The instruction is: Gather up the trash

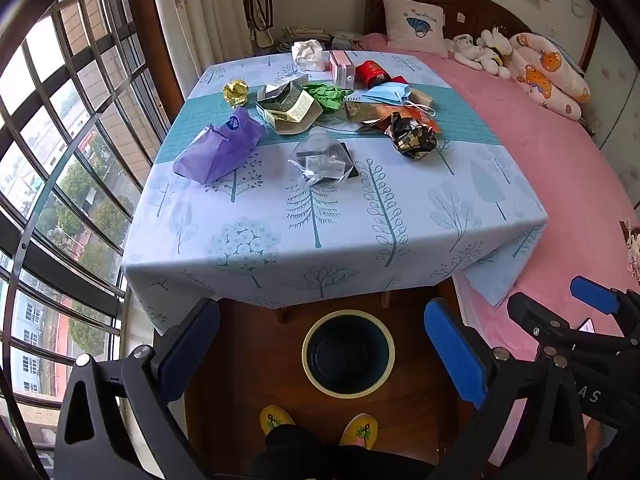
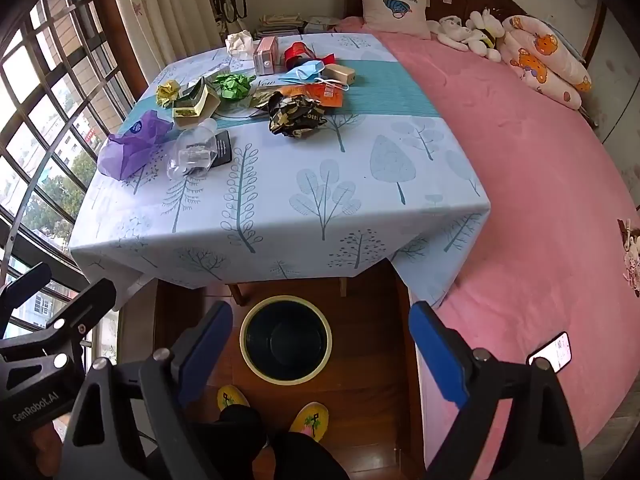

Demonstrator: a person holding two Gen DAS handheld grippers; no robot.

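Trash lies on the far half of a table with a tree-print cloth (image 1: 320, 216) (image 2: 280, 184): a purple bag (image 1: 218, 150) (image 2: 128, 148), a clear plastic bag (image 1: 322, 158) (image 2: 196, 152), a black crumpled wrapper (image 1: 412, 138) (image 2: 296, 116), a torn carton (image 1: 288, 108) (image 2: 196, 104), green paper (image 1: 326, 96) (image 2: 232, 85), a yellow ball (image 1: 236, 92) (image 2: 167, 92), a blue mask (image 1: 390, 94) (image 2: 306, 72). A dark bin (image 1: 348, 354) (image 2: 286, 340) stands on the floor before the table. My left gripper (image 1: 322, 356) and right gripper (image 2: 320, 356) are open and empty above the bin.
A pink bed (image 1: 560, 184) (image 2: 540, 200) runs along the right, with a phone (image 2: 551, 351) on it. A barred window (image 1: 60, 160) is on the left. The person's yellow slippers (image 1: 276, 418) (image 2: 312, 420) stand on the wooden floor near the bin.
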